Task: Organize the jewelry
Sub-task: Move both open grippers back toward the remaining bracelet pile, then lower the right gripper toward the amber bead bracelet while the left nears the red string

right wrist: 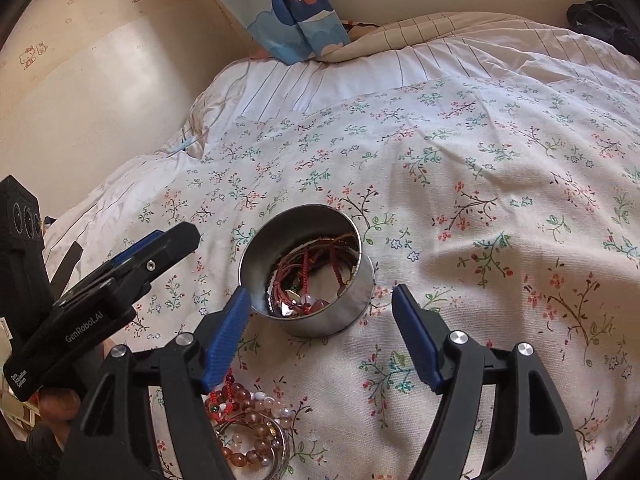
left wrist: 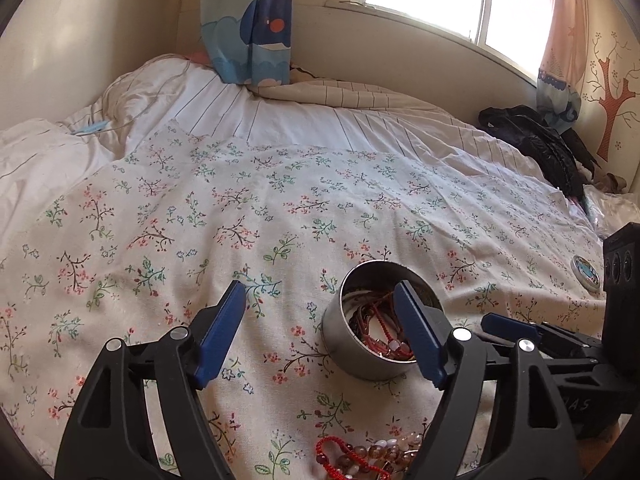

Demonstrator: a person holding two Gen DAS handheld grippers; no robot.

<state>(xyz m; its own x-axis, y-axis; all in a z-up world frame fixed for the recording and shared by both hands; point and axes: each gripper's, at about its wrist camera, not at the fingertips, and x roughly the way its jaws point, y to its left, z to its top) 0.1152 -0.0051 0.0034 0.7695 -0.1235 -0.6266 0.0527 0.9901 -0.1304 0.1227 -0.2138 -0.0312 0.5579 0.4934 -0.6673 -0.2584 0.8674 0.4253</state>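
A round metal tin (left wrist: pixel 360 354) (right wrist: pixel 352 300) stands on the floral bedspread and holds red cords and bead bracelets. A loose pile of pink and brown bead bracelets (left wrist: pixel 376 456) (right wrist: pixel 248 420) with a red cord lies on the cloth in front of the tin. My left gripper (left wrist: pixel 320 334) is open and empty, hovering just left of the tin, its right finger over the tin's rim. My right gripper (right wrist: pixel 322 330) is open and empty, its jaws spread on either side of the tin's near wall. The left gripper also shows in the right wrist view (right wrist: pixel 160 248).
A small round lid (left wrist: pixel 586 274) lies on the bedspread at the right. A black garment (left wrist: pixel 540 140) sits at the bed's far right corner. A rumpled white striped duvet (left wrist: pixel 280 116) lies behind. Curtains (left wrist: pixel 248 20) hang by the wall and window.
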